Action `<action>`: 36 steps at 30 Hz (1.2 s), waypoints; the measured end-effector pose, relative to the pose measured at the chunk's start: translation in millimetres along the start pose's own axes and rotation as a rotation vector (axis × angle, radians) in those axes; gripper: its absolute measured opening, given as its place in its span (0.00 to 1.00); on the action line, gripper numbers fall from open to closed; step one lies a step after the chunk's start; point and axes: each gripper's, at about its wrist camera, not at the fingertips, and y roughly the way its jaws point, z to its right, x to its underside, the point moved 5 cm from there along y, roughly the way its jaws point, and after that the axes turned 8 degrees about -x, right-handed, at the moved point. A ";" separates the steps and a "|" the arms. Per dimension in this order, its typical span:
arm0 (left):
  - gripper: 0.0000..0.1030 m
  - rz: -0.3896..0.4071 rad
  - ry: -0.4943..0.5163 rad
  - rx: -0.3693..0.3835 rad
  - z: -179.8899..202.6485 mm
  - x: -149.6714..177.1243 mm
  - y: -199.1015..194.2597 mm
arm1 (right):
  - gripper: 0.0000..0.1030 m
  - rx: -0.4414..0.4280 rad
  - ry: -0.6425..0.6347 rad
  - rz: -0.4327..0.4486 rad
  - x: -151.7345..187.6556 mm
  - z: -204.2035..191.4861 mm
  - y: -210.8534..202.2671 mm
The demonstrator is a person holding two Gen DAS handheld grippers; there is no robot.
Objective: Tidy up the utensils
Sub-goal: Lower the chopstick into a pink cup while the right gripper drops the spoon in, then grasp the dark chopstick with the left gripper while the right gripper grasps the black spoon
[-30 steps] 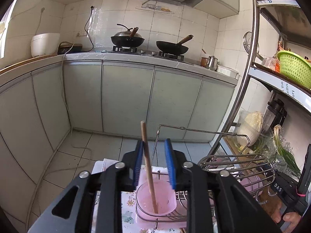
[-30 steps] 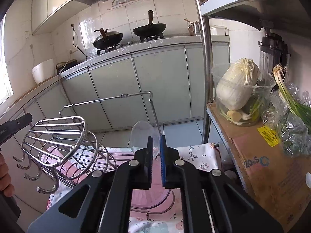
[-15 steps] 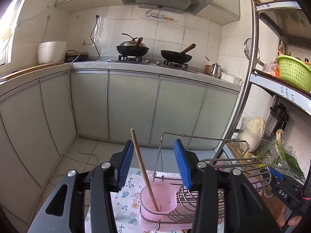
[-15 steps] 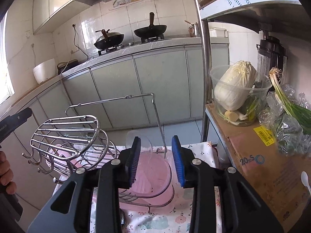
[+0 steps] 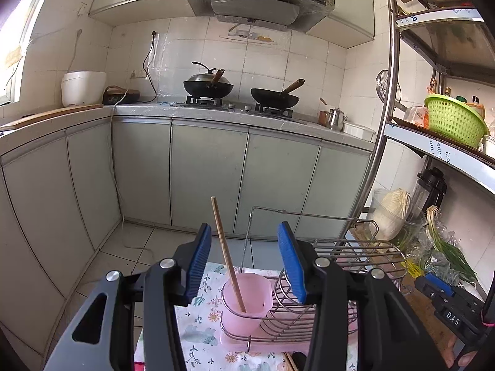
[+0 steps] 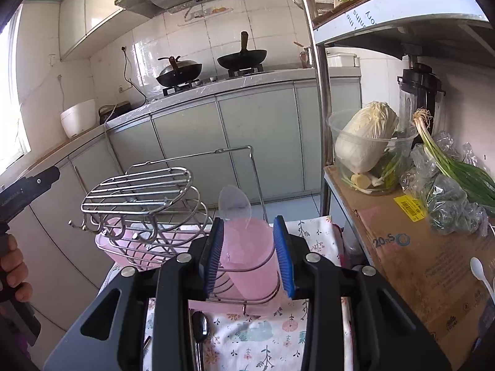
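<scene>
Left gripper hangs agape above chopstick, seemingly clear.

Each view looks forward along its own gripper's two blue-padded fingers, from just behind and above them. The left wrist view sits at the left end of the wire drying rack, looking slightly down past the pink cup and across the floor at the stove counter, seen nearly head-on. The right wrist view sits closer in at the rack's right end, tilted, facing the same counter obliquely, with the shelf unit close on its right. Both views share the rack, the floral cloth, the two woks, the napa cabbage and the green basket. Each view also catches the other gripper at its edge.
</scene>
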 end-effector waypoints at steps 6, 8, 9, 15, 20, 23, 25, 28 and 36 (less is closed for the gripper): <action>0.43 -0.016 0.013 0.012 -5.3 19.1 -17.7 | 0.33 -0.017 -0.025 -0.018 23.6 -13.6 -16.9; 0.43 -0.027 0.024 0.021 -7.1 27.9 -23.9 | 0.33 -0.027 -0.030 -0.036 33.0 -17.9 -19.8; 0.43 -0.033 0.032 0.024 -7.5 33.0 -26.7 | 0.33 -0.031 -0.031 -0.046 37.6 -19.6 -20.4; 0.43 -0.113 0.088 0.066 -8.9 70.7 -32.0 | 0.33 -0.058 -0.018 -0.140 69.8 -23.0 -12.8; 0.43 -0.239 0.136 0.107 -7.2 113.8 -20.1 | 0.33 -0.078 0.015 -0.217 97.5 -22.1 -1.4; 0.43 -0.313 0.155 0.107 -9.8 140.1 -9.2 | 0.33 -0.093 0.040 -0.263 111.6 -19.1 5.5; 0.43 -0.377 0.155 0.114 -11.9 157.8 0.4 | 0.33 -0.094 0.047 -0.284 119.7 -17.2 9.5; 0.43 -0.478 0.152 0.135 -15.7 184.7 12.8 | 0.33 -0.097 0.059 -0.315 129.7 -13.2 14.3; 0.34 -0.710 0.200 0.176 -8.7 239.0 40.8 | 0.33 -0.121 0.108 -0.384 153.8 -3.1 24.7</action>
